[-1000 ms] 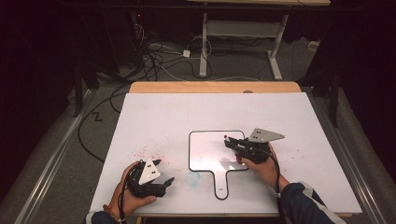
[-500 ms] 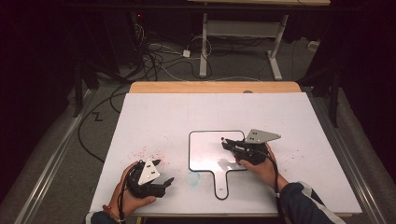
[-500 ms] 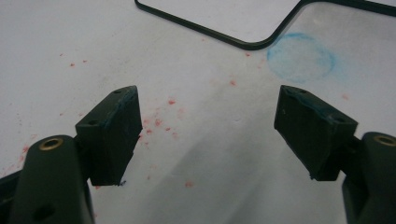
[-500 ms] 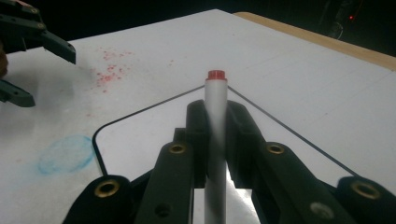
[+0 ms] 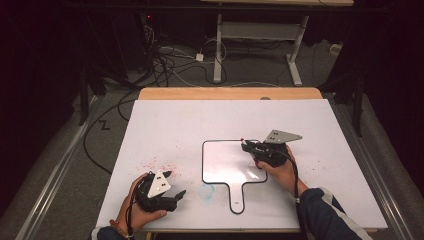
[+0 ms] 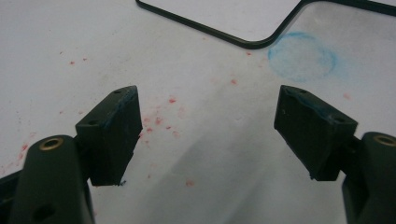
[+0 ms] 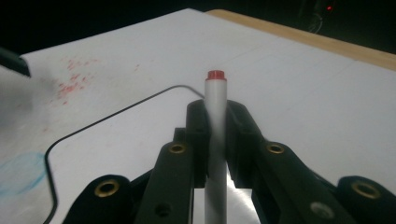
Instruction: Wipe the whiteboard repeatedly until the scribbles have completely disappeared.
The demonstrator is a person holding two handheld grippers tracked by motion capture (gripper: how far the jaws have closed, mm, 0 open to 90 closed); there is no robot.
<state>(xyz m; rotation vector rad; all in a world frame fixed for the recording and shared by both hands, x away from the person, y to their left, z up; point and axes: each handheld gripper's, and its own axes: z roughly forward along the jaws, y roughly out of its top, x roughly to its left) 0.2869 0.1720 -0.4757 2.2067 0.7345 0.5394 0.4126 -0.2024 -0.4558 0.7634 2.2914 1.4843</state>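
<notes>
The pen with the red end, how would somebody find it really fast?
Start at the big white table, then find the black-edged paddle-shaped board near its middle. Over the board's far right corner, the right hand-held gripper clamps a thin white pen. Its small red end sticks out past the black jaws.

A small board lies mid-table; the marker seems above its far right corner.

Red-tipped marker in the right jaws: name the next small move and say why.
Probably tip the marker down onto the whiteboard. The right gripper is clamped on it above the board's upper right corner, red end free, and the board looks blank.
</notes>
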